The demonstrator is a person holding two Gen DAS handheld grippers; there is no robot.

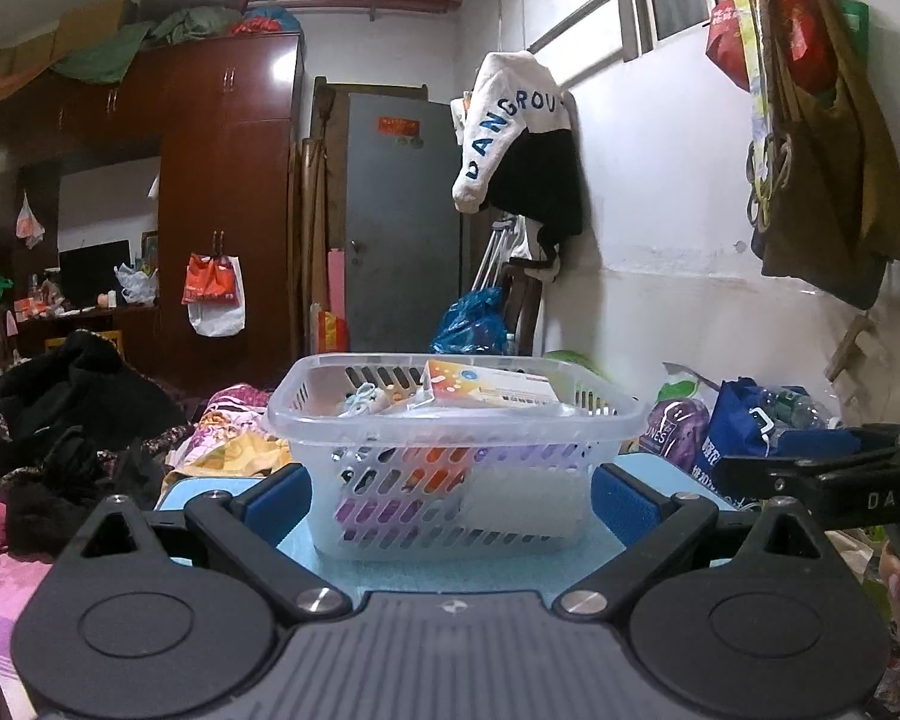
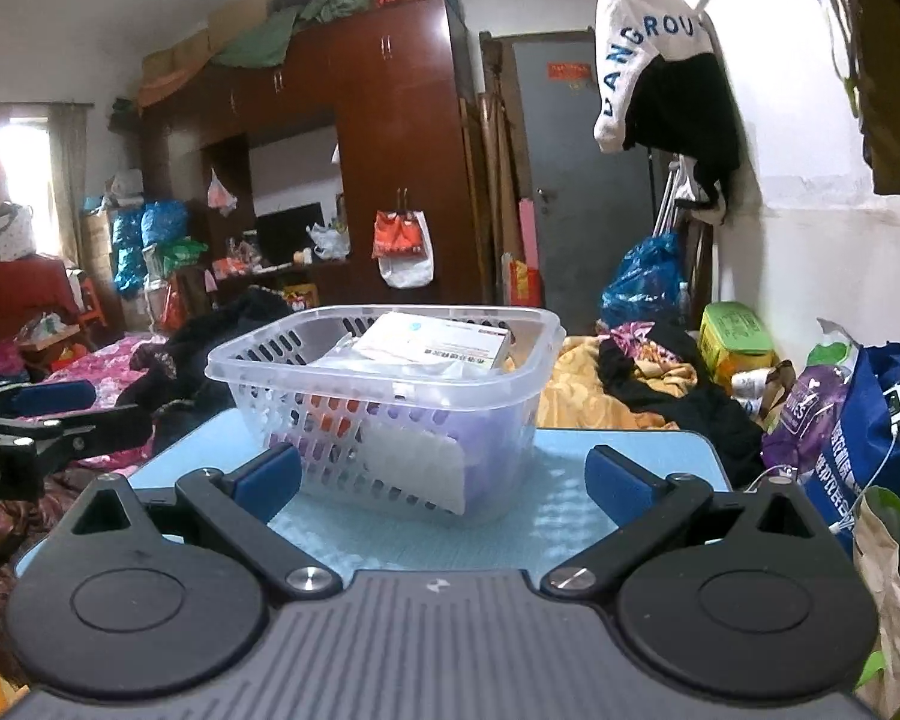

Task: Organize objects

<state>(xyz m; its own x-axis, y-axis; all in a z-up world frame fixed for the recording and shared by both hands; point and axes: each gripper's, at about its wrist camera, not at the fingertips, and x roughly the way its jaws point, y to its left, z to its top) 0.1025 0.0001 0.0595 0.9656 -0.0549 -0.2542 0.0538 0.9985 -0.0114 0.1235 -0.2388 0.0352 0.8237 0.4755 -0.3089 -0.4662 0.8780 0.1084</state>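
Left gripper (image 1: 450, 495): fingers apart, holding nothing, flanking the basket (image 1: 450, 456) without touching it. The basket stands on the light-blue surface (image 2: 630, 450), clear plastic with slotted walls, already holding a printed box (image 1: 489, 387) on top and purple and orange items below. Judged largely done: no loose items show on the surface. Right gripper (image 2: 444, 480): fingers apart, empty.

Both wrist cameras sit low, just above the light blue table (image 1: 678, 474), looking forward between spread blue-padded fingers. The left view faces the clear basket (image 1: 450, 420) squarely and close. The right view stands further right, with the basket (image 2: 384, 372) left of centre. Both share the wardrobe (image 1: 222, 180), grey door (image 2: 588, 168) and hanging white garment (image 1: 510, 114).
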